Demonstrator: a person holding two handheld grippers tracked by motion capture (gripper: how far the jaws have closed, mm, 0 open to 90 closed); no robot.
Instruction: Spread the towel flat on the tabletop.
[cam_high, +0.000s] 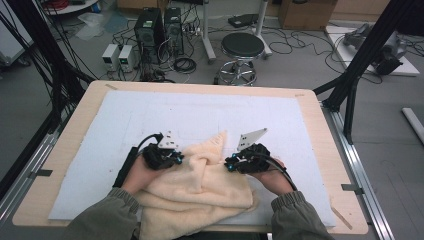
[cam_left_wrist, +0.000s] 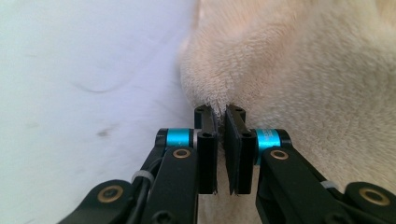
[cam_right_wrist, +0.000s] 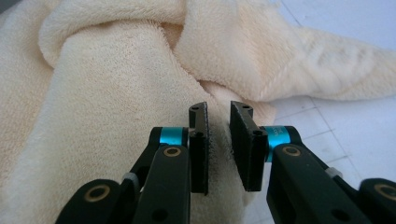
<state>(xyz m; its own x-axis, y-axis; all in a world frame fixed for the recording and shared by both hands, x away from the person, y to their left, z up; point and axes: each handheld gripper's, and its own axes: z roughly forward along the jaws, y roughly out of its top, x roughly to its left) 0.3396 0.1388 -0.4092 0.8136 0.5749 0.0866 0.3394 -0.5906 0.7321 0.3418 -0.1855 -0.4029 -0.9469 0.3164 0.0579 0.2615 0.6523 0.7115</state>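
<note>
A cream terry towel (cam_high: 200, 182) lies crumpled on the white mat (cam_high: 150, 115), close to the table's near edge. My left gripper (cam_high: 176, 159) is at the towel's left side. In the left gripper view the left gripper (cam_left_wrist: 221, 116) has its jaws almost together, pinching a rounded edge of the towel (cam_left_wrist: 303, 70). My right gripper (cam_high: 229, 164) is at the towel's right side, pointing left. Seen in the right gripper view, the right gripper (cam_right_wrist: 218, 121) holds a thicker fold of the towel (cam_right_wrist: 102, 84) in a narrow gap between its pads.
The mat covers a wooden table (cam_high: 75, 130); bare mat stretches beyond the towel towards the far edge. On the floor behind stand a black stool (cam_high: 242, 47) and computer towers (cam_high: 150, 30). A black frame post (cam_high: 360, 65) rises at the table's right.
</note>
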